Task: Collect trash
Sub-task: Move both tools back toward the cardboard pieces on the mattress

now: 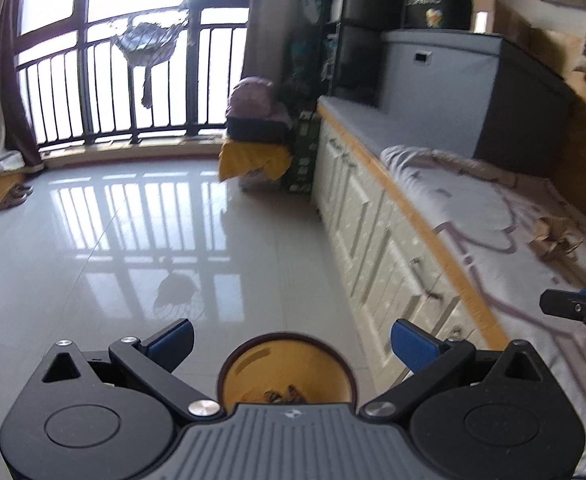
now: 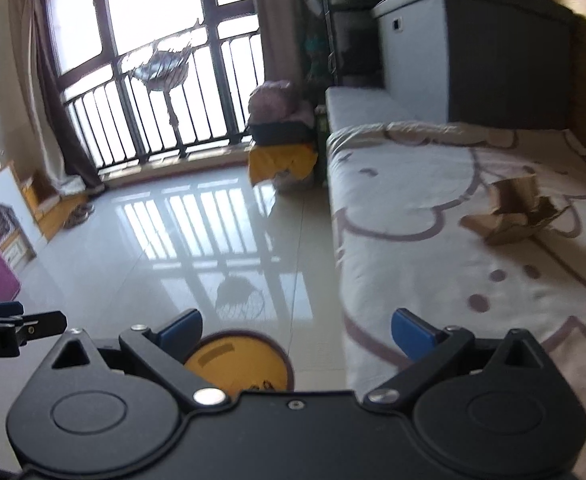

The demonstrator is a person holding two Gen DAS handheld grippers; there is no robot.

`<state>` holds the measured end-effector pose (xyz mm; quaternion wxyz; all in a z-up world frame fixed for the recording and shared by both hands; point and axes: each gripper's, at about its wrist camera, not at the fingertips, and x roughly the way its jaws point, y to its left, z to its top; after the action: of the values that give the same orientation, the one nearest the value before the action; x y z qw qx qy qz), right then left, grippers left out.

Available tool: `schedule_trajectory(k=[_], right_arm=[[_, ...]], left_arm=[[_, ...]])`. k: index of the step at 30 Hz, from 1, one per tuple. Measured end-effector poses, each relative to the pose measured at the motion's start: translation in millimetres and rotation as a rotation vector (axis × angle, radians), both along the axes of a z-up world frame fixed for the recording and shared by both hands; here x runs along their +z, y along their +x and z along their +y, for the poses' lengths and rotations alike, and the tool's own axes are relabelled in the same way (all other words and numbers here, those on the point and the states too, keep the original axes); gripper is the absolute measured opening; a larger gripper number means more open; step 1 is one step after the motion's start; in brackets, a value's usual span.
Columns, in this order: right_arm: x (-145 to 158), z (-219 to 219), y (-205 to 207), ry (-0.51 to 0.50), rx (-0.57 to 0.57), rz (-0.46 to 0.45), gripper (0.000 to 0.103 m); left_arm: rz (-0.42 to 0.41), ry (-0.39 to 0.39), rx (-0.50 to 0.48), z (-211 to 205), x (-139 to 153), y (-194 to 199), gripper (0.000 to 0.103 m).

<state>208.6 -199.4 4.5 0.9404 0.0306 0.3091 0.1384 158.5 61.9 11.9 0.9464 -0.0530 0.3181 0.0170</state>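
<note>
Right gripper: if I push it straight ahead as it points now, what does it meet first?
Right gripper, open, seems aimed over the floor beside the bed; probably floor first. The cardboard scrap lies off right.

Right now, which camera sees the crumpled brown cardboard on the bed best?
The right wrist view: the crumpled cardboard sits whole and fairly large on the bed cover. The left wrist view shows it small and blurred near the right edge.

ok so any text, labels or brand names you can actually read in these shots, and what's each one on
Black round box on the grey cabinet: pale lettering, ending roughly "...RRING", too blurred to read for certain.
Green carton by the bed platform: white characters, too blurred.
Left hand-held gripper: small white marking on its side, too small to read.
Nothing else readable.
</note>
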Motion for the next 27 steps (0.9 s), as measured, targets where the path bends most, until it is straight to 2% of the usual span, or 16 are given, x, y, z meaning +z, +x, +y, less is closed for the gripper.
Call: schedule_trajectory(k=[11,16,20,27], right_arm=[[3.7,-71.8,0.5,0.019,-0.176,-0.094,0.103],[0.7,-109.9,9.2,0.033,-0.288,-0.119,0.103],[-3.8,-138.2,20.4,0.053,-0.366,-0.120,0.103],[-15.6,-175.3,53.0,0.100,-0.501,-0.111,0.103]], left_arm=[[-0.124,-0.026,-0.096,-60.2,15.9,13.6,0.103],[-0.169,-0.077,-0.191,-95.7,12.4,30.8,0.103],[-0.170,-0.103,-0.291,-124.7,5.2,51.6,0.102],[-0.186,-0.101,-0.436,-171.4,-7.8,96.4,0.081]])
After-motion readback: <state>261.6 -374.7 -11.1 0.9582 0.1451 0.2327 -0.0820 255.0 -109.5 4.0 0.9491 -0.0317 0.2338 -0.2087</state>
